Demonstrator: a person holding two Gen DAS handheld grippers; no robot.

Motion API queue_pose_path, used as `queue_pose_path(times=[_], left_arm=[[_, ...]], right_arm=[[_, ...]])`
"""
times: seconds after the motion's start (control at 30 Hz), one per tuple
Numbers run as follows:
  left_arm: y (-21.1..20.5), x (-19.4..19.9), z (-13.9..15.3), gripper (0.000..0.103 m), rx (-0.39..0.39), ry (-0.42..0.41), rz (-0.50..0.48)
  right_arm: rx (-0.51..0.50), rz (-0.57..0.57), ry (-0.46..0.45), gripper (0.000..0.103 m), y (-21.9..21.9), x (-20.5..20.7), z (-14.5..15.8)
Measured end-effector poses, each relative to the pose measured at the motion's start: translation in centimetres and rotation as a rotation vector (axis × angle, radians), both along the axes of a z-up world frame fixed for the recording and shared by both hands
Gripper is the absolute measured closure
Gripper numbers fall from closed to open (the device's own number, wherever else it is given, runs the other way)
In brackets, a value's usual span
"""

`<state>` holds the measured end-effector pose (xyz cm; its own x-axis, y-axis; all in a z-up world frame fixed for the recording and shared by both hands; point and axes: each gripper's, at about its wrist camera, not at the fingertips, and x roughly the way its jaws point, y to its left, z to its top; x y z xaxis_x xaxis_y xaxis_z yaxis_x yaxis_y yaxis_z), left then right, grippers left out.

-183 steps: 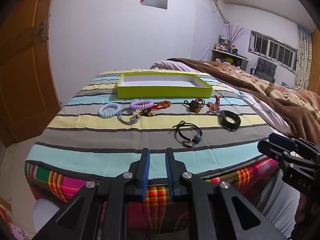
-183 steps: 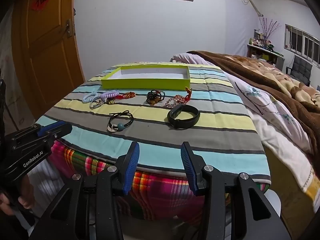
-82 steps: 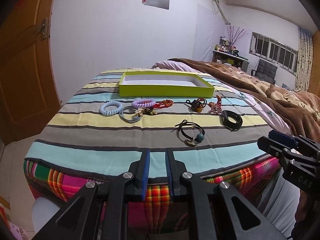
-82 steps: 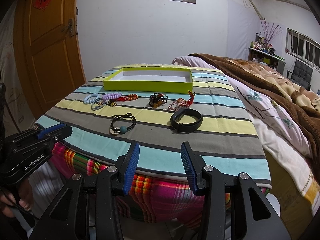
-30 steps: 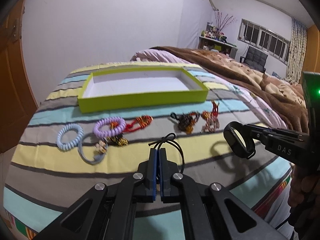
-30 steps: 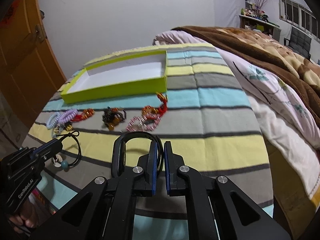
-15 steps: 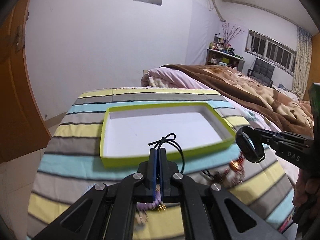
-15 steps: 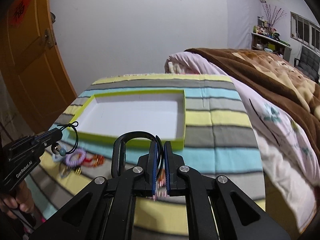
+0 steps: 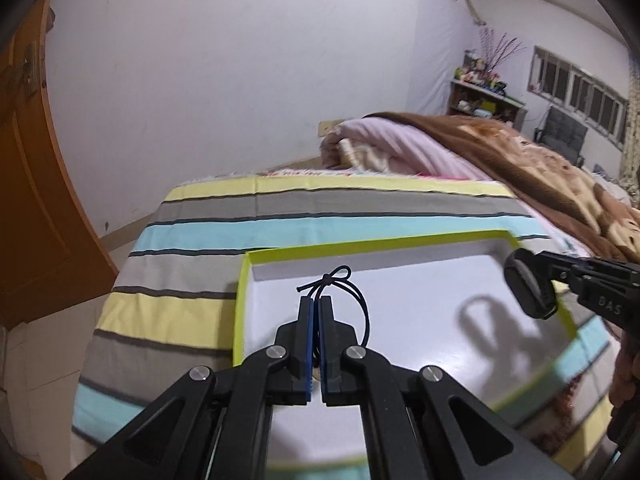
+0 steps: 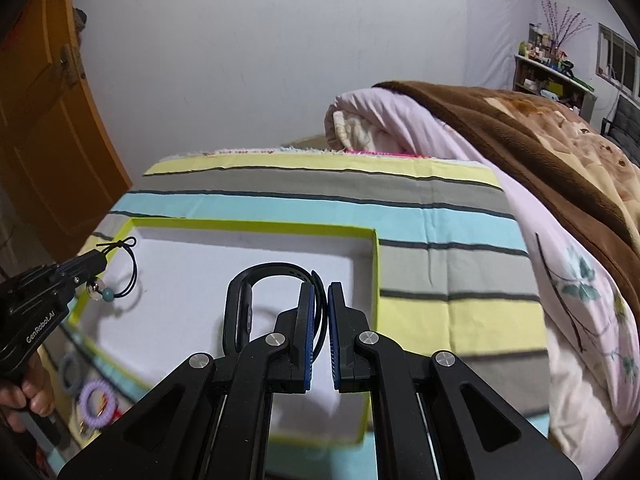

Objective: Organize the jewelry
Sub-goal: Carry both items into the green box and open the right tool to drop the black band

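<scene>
- The left gripper (image 9: 316, 308) is clamping a thin black cord bracelet (image 9: 352, 300), its blue pads pressed together on the cord; the knot is sticking out past the tips and the loop is drooping to the right.
- From the right wrist view, that bracelet's clear bead and teal bead (image 10: 107, 294) are hanging under the left gripper, over the left end of the tray.
- The right gripper (image 10: 320, 312) is pinching the strap of a black wristband (image 10: 240, 300), its jaws nearly closed on it; the band's loop is arching up and to the left of the fingers.
- Both pieces are hanging above the white floor of the lime-green tray (image 9: 240, 300); the wristband is sitting over the tray's right end, throwing a shadow on the floor.
- The tray is lying on the striped bedspread (image 9: 192, 232), toward the far end of the bed.
- A purple spiral hair tie (image 10: 94, 402) is lying on the bedspread just outside the tray's near left corner, blurred, with other small pieces beside it that I cannot make out.
- Beyond the tray, a rolled pink quilt (image 10: 384, 120) and a brown blanket (image 10: 540, 140) are lying along the bed's right side.
</scene>
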<state>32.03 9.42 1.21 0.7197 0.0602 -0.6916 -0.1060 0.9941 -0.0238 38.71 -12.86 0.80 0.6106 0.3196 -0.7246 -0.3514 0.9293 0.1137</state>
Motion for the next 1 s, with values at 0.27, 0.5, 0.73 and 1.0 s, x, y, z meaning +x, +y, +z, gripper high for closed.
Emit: queue_pose_path(times=[0.27,0.5,0.73,1.0], left_arm=[[1.9,3.2,-2.7,0.101,0.002,0.077,0.052],[2.0,3.8,-3.4,0.101,0.011,0.083,0.059],[1.7,3.1,-2.6,0.101,-0.007,0.043,0.028],[1.6,0.9,-1.1,0.1,-0.034,-0.001,0.012]], right_arm=[[-0.089,-0.02,0.049,0.096,1.4,3.3,-2.2],[-0.105,-0.034,0.074,0.096,1.3,4.3,-2.8],[-0.05,-0.021,0.035,0.072,0.8,3.6,-1.6],[0.007,-0.008,-0.027,0.071,0.1,0.8,0.7]])
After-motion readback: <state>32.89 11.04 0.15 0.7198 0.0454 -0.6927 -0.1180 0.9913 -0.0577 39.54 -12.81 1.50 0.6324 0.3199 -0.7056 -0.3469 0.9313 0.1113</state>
